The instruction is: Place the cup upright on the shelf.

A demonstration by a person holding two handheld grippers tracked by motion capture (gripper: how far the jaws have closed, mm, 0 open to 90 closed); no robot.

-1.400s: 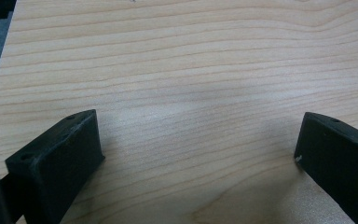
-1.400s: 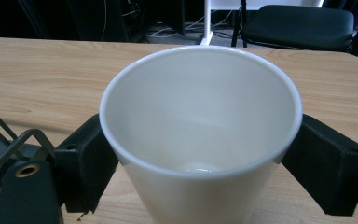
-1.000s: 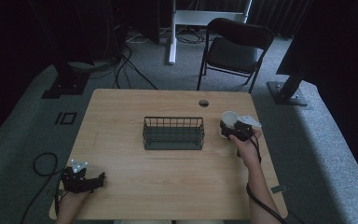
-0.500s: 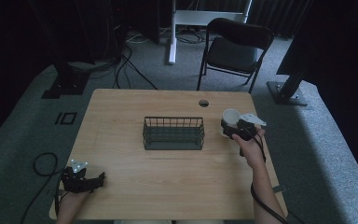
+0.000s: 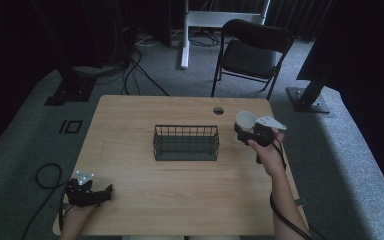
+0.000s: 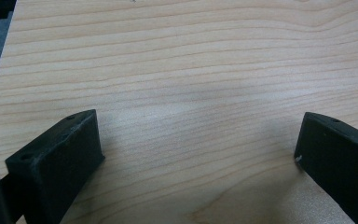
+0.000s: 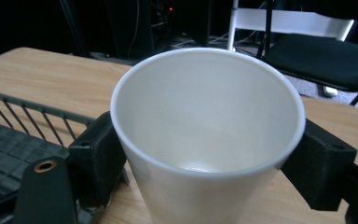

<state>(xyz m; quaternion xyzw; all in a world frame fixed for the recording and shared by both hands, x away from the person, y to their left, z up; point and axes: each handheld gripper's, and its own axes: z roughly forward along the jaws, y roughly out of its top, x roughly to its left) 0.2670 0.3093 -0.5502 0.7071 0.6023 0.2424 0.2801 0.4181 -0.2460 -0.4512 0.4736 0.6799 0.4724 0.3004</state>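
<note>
A white empty cup [image 5: 245,120] is held by my right gripper [image 5: 248,132] over the table's right side, just right of a dark wire basket [image 5: 186,142]. In the right gripper view the cup [image 7: 205,135] sits between the two black jaws, my right gripper [image 7: 209,163] shut on its wall, with the basket [image 7: 9,135] at the left. My left gripper [image 5: 104,193] rests near the table's front left corner. In the left gripper view my left gripper [image 6: 196,154] stands open over bare wood, with nothing between its jaws.
The wooden table [image 5: 130,120] has a round cable hole [image 5: 218,110] near its far edge. A black folding chair [image 5: 250,50] stands on the floor behind the table. Cables [image 5: 45,175] lie on the floor at the left.
My right gripper has shifted the cup slightly, staying to the right of the basket. The left gripper has not moved.
</note>
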